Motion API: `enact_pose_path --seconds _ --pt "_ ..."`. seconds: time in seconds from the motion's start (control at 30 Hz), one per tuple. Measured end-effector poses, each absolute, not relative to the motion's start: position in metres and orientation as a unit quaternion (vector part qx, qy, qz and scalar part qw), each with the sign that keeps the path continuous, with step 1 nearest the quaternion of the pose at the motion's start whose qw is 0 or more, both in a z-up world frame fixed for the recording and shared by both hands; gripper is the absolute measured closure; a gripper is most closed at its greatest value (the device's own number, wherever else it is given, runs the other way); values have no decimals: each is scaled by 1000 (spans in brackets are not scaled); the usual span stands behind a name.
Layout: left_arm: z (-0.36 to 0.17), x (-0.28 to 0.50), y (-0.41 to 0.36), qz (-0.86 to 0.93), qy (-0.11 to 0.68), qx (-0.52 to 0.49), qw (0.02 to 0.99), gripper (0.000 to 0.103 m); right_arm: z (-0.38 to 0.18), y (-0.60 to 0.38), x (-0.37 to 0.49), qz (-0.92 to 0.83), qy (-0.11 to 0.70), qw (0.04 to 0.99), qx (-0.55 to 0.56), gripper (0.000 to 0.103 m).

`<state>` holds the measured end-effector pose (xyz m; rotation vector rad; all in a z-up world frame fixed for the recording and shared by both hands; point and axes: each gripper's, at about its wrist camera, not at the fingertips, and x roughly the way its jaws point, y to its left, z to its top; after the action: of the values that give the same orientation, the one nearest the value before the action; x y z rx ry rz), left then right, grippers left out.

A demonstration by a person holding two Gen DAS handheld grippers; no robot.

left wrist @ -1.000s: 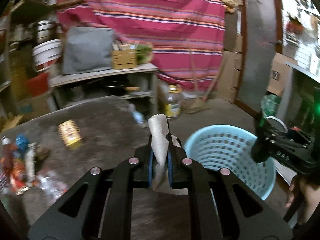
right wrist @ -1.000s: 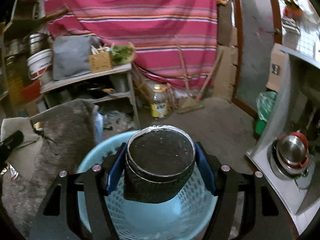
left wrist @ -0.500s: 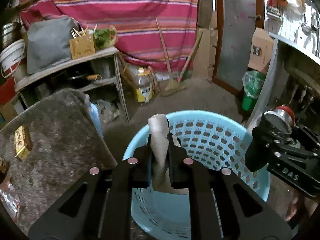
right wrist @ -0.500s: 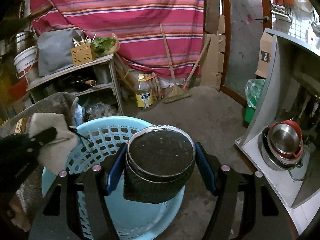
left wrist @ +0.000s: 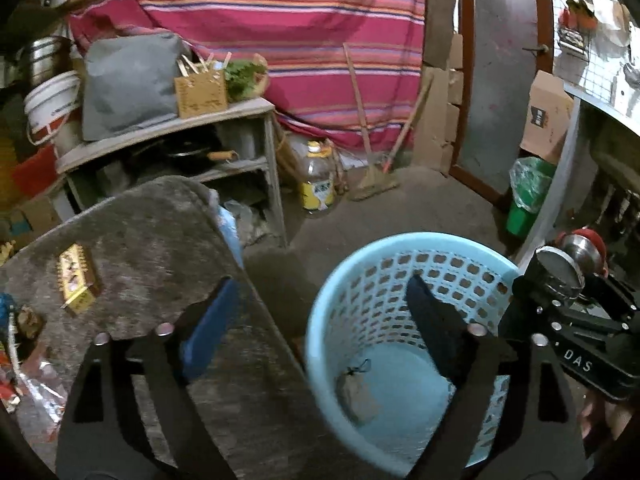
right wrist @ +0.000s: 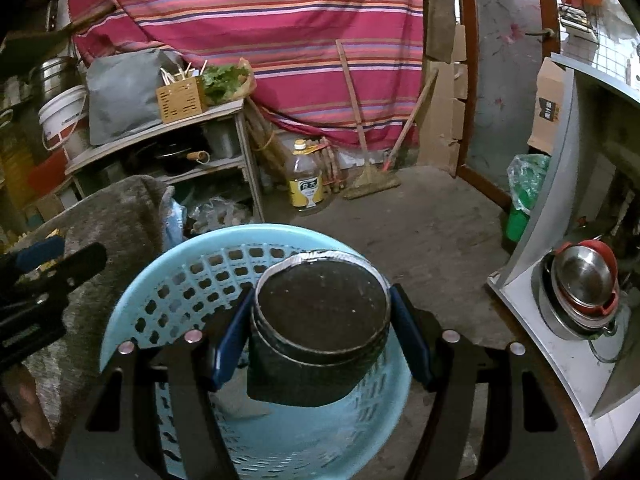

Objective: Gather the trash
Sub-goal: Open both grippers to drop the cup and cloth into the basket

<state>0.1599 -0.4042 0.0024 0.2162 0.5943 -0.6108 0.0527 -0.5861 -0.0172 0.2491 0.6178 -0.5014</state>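
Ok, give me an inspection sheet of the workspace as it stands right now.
Surface: grey felt-covered table, worn.
Job's things: light blue basket on the floor; tied pouch lies inside it.
Clutter: yellow packet and wrappers on the table.
Grippers: left gripper has just been opening, nothing between its jaws; right gripper shut on black round tin above the basket.
Cables: nothing seen.
Surroundings: striped curtain, shelf unit, oil bottle, broom.

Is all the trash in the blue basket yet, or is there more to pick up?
Not yet. One crumpled paper scrap already lies in the blue basket; the left gripper has just opened, empty. The right gripper holds a dark round can over the basket, ready to drop. A yellow packet and wrappers wait on the grey table.
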Motion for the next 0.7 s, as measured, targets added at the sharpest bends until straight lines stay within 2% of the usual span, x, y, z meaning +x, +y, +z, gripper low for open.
enact_pose_path --seconds 0.1,0.23,0.27,0.33,0.7 --pt "3 159 -391 -280 281 106 912 10 -18 -579 60 -241 305 913 122 37" --pt "2 163 -369 -267 289 99 914 10 -21 -572 70 -244 318 908 122 36" --pt "3 164 -362 -263 290 95 915 9 -22 -571 72 -245 320 907 123 34" --pt "4 165 -349 -254 289 93 918 7 -22 -568 73 -253 320 905 122 14" --pt "25 171 -254 -187 271 79 941 6 12 -508 81 -247 269 924 109 5"
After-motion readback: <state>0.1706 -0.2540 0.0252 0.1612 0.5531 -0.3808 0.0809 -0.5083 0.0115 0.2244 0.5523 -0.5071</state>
